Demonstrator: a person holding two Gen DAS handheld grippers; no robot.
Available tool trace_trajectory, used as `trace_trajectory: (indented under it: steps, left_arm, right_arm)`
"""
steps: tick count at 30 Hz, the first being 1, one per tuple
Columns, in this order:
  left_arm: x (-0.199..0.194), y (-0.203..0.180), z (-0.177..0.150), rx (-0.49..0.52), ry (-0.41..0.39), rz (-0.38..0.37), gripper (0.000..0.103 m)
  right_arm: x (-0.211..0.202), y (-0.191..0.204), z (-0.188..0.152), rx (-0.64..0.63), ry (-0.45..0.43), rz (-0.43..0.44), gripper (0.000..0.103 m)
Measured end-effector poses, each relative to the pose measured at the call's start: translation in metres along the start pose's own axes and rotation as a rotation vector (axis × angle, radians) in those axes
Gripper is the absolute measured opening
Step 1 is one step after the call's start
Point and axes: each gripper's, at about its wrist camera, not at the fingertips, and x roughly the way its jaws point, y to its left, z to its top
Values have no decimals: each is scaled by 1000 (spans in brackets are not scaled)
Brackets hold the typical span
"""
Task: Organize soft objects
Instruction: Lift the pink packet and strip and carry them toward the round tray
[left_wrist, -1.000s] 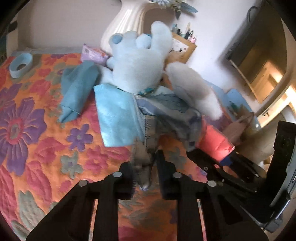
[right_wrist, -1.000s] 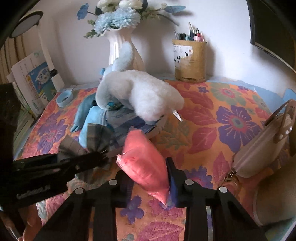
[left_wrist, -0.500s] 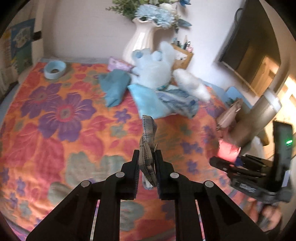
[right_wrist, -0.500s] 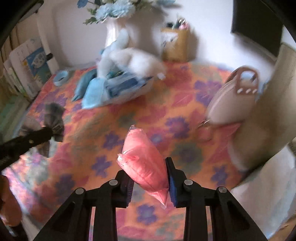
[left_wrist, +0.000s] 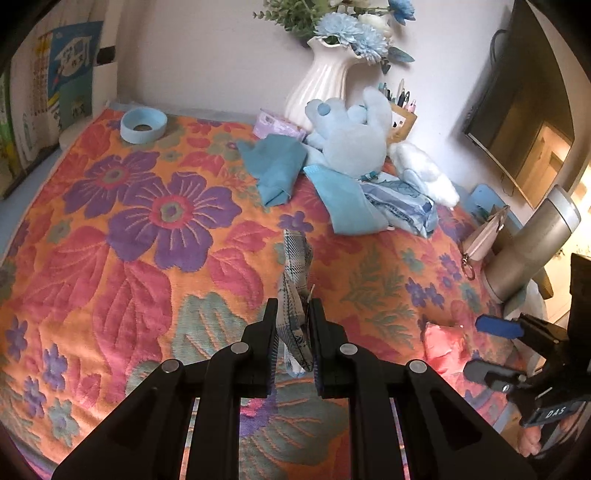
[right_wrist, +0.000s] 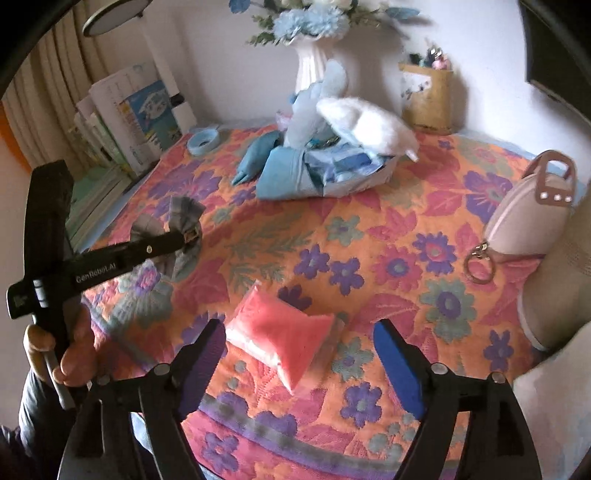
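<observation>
My left gripper (left_wrist: 292, 334) is shut on a grey-blue plaid cloth (left_wrist: 295, 273), held above the flowered blanket (left_wrist: 147, 236); from the right wrist view the same cloth (right_wrist: 181, 221) hangs from the left gripper (right_wrist: 186, 236). My right gripper (right_wrist: 299, 354) has its jaws opening wide, and the pink pouch (right_wrist: 284, 332) lies flat on the blanket between them, free of the pads. The pink pouch (left_wrist: 443, 347) also shows low at the right in the left wrist view, beside the right gripper (left_wrist: 491, 349). A pale blue plush toy (left_wrist: 351, 136), a white plush (left_wrist: 424, 173) and folded blue cloths (left_wrist: 347, 199) are piled at the back.
A white vase of flowers (left_wrist: 325, 81) and a pen holder (right_wrist: 428, 99) stand against the wall. A blue tape roll (left_wrist: 143, 124) lies back left, books (right_wrist: 125, 122) beyond it. A beige handbag (right_wrist: 532, 214) and a metal tumbler (left_wrist: 532, 247) stand at the right. A hand (right_wrist: 59, 350) grips the left tool.
Both grippers pulled back from the pile toward the blanket's front. The right jaws opened and the pink pouch dropped onto the blanket. The left gripper kept its hold on the plaid cloth.
</observation>
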Motion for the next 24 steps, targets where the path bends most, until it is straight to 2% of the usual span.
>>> trace_trajectory:
  steps: [3, 8, 12, 14, 19, 22, 24]
  left_arm:
    - [0, -1, 0, -1, -2, 0, 12]
    - [2, 2, 1, -19, 6, -10, 12]
    - [2, 2, 1, -19, 3, -6, 12]
    - [2, 1, 0, -14, 5, -3, 12]
    - [3, 0, 0, -5, 6, -8, 12]
    - [0, -4, 0, 10, 3, -12, 12]
    - [-4, -9, -2, 28, -5, -20, 12]
  right_arm:
    - [9, 0, -7, -16, 32, 0, 83]
    - [12, -1, -17, -80, 19, -73, 83]
    - [21, -1, 2, -74, -11, -15, 83]
    - [32, 0, 10, -60, -2, 22, 74]
    - [36, 16, 4, -105, -6, -59, 57]
    - [28, 20, -6, -102, -31, -70, 40]
    - [20, 17, -14, -79, -45, -48, 39]
